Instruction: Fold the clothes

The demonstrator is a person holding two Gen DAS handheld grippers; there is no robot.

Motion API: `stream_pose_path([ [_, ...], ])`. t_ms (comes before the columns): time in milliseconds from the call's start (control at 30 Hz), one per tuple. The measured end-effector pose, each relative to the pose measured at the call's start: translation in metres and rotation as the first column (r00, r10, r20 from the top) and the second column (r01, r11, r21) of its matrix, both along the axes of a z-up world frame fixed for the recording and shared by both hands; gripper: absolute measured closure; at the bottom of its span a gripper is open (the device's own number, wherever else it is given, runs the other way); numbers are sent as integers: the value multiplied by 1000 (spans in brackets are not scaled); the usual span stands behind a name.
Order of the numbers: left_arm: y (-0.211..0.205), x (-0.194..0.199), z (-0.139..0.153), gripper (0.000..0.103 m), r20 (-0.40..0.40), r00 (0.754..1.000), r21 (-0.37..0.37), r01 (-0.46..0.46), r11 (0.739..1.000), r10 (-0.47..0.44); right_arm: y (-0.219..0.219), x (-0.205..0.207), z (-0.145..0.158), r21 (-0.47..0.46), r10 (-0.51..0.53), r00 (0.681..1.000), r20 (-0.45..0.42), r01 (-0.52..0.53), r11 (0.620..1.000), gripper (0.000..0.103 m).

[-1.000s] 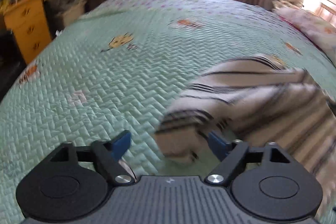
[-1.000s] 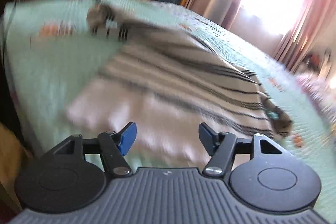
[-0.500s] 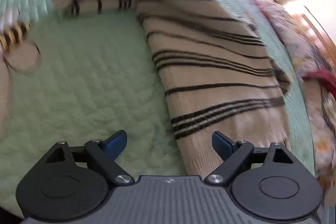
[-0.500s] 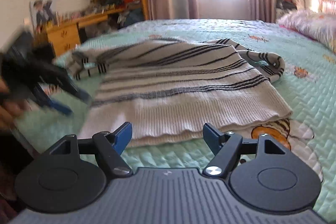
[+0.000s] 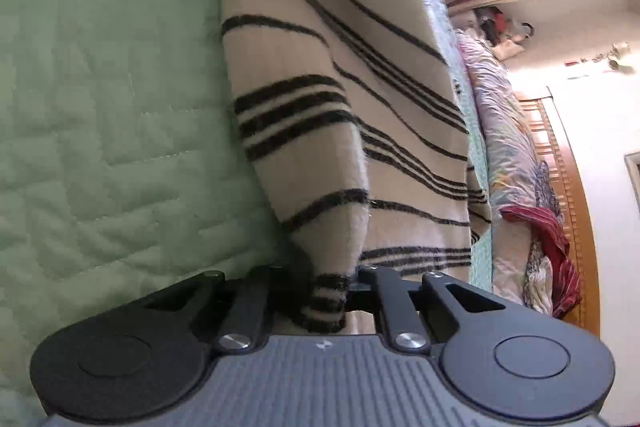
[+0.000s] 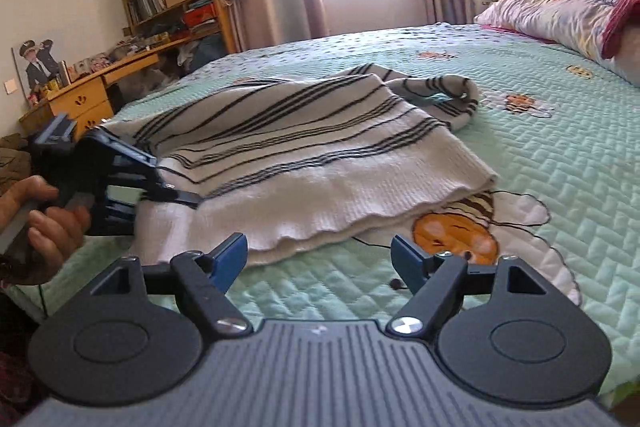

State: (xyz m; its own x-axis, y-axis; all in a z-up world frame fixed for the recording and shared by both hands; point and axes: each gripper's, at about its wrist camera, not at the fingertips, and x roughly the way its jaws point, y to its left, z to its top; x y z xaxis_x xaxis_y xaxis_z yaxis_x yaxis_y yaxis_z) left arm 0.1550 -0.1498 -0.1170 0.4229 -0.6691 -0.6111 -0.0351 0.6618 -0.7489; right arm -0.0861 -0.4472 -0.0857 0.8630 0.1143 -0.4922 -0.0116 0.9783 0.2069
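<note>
a striped sweater [image 6: 304, 155] is spread on the bed [image 6: 560, 163]; its edge has just been clamped in the left gripper [image 5: 328, 291]. ahead of the right gripper [image 6: 320, 259], whose jaws have been widening with nothing between them, the hem should be pinched squarely before lifting.

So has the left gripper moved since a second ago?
Yes. The left gripper has dropped from above the quilt to the sweater, its jaws just closing on the sweater's edge.
</note>
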Motion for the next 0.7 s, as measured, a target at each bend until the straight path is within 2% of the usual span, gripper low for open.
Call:
stream_pose_path([
  [67,-4,-11,24,92,73,997,78,32,996,-38,-4,0,0,-16,-21,1000,2,21,1000,23],
  [233,50,-64,96,93,238,970,-23,54,998,-47,-10,-3,7,-46,-70,997,23,71,996,23],
  [300,87,-86,115,93,290,956,4,29,1000,-29,-15,-3,10,-40,-71,997,27,72,997,22],
  [367,107,-91,116,92,254,965,153,19,988,-58,-20,-1,10,-29,-72,997,26,73,997,18],
  [433,115,-88,99,91,145,986,261,48,964,-88,-23,13,4,30,-52,999,-13,52,998,15],
  [467,119,-89,89,89,103,991,280,50,959,-81,-24,19,1,58,-40,999,-30,42,997,15],
  [567,124,-91,74,84,58,996,266,55,962,-73,-17,38,-7,112,4,998,-61,3,994,15],
  [633,118,-90,78,77,74,995,271,45,961,-67,-14,49,-13,157,22,996,-88,-8,987,15],
  [700,132,-96,87,73,110,993,302,16,953,-52,-10,59,-20,160,46,991,-125,-26,987,15],
])
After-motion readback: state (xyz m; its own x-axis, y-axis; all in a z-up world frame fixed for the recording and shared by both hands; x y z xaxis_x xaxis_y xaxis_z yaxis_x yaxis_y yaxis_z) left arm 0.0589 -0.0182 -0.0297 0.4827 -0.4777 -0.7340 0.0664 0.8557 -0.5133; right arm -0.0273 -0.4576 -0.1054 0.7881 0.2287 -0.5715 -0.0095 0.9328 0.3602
